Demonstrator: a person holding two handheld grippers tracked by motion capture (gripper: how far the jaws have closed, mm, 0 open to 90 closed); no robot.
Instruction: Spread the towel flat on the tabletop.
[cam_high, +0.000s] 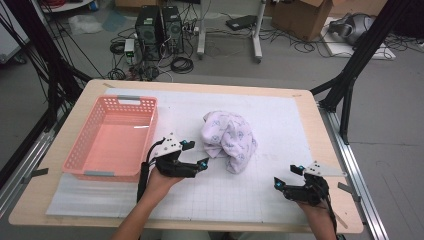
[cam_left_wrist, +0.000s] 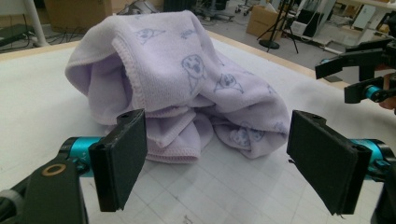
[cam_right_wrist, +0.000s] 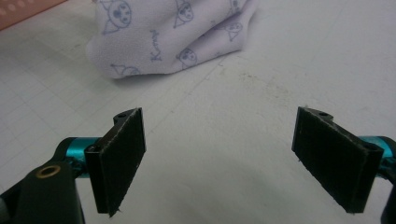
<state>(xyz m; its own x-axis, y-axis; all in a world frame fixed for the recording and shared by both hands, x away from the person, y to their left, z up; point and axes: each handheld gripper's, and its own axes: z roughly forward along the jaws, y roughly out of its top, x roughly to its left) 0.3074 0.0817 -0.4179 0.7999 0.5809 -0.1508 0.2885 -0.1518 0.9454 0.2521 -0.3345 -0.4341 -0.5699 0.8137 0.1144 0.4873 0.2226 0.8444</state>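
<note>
A crumpled lilac towel (cam_high: 229, 139) printed with small animal faces lies in a heap at the middle of the white gridded mat (cam_high: 270, 200). My left gripper (cam_high: 195, 154) is open just to the towel's left, its jaws pointing at the heap. In the left gripper view the towel (cam_left_wrist: 187, 79) sits a short way beyond the wide-apart jaws of that gripper (cam_left_wrist: 229, 163), with nothing between them. My right gripper (cam_high: 287, 176) is open near the mat's front right, well clear of the towel. In the right gripper view the towel (cam_right_wrist: 173, 32) lies far ahead of the gripper (cam_right_wrist: 219, 158).
An empty pink plastic basket (cam_high: 113, 137) stands on the left part of the table, right beside my left hand. The wooden table edge (cam_high: 320, 125) runs along the right. Cables, computer towers and boxes sit on the floor behind the table.
</note>
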